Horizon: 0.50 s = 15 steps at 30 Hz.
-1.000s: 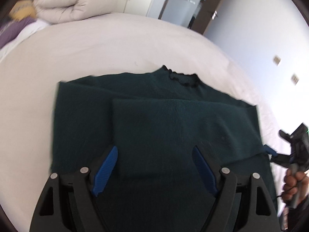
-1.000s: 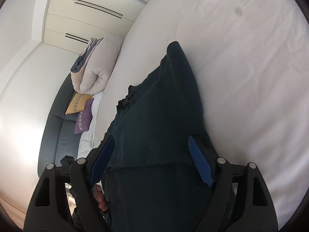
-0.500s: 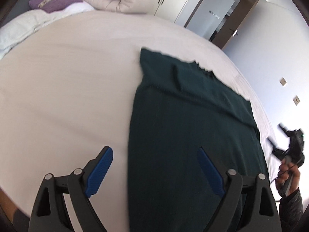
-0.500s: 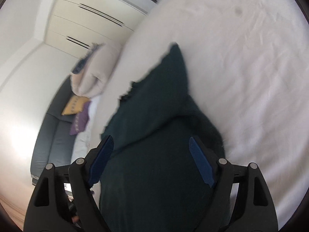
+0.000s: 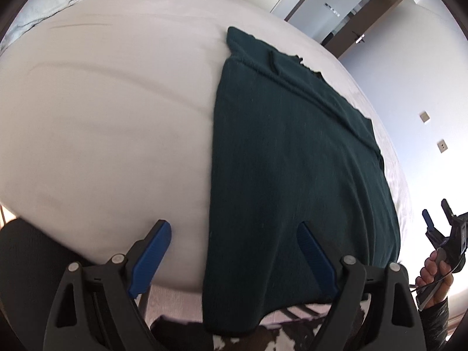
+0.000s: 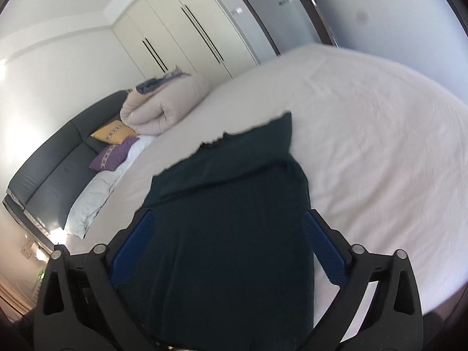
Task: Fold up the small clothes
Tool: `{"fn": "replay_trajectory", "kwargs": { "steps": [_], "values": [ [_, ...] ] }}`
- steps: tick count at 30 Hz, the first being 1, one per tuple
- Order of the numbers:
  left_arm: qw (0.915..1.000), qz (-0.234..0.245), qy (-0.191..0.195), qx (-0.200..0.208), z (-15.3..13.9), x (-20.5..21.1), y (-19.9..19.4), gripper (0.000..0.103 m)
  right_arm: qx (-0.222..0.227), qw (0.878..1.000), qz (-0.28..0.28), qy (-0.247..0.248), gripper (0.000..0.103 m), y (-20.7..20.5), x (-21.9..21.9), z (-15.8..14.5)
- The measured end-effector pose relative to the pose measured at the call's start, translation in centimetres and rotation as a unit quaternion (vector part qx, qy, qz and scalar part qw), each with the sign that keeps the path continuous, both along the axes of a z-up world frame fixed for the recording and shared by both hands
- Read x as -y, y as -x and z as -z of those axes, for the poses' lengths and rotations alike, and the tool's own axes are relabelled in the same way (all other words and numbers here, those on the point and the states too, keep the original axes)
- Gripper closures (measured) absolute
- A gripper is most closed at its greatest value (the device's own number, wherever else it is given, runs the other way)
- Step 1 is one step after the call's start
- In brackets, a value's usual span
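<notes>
The dark green sweater [image 5: 292,152] lies folded lengthwise on the white bed [image 5: 102,111], its near end hanging over the edge. The left gripper [image 5: 234,251] and right gripper [image 6: 228,242] hover above it, jaws released after just widening, grasping nothing.

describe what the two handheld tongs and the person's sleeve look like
Both the left tongs and right tongs are matte black frames with triangular cut-outs, round silver rivets and long blue ribbed pads on each finger. The hand gripping the right tongs' handle wears a dark sleeve, with a thin cable beside it.
</notes>
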<state>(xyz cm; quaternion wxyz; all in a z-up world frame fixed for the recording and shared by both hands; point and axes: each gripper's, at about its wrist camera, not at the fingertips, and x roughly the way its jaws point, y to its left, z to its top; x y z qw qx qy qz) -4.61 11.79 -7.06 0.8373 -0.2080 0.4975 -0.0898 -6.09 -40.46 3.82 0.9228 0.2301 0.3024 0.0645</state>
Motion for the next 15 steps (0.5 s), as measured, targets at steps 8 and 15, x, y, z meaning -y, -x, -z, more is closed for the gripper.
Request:
{"fn": "replay_trajectory", "kwargs": {
  "steps": [8, 15],
  "values": [
    [0.9984, 0.053, -0.008, -0.018, 0.6, 1.6, 0.9, 0.027, -0.065, 0.997, -0.007, -0.043, 0.021, 1.2, 1.3, 4.4],
    [0.9980, 0.051, 0.011, -0.037, 1.2, 0.5, 1.0, 0.056, -0.098, 0.994, -0.032, -0.041, 0.021, 0.0, 0.8, 5.5]
  ]
}}
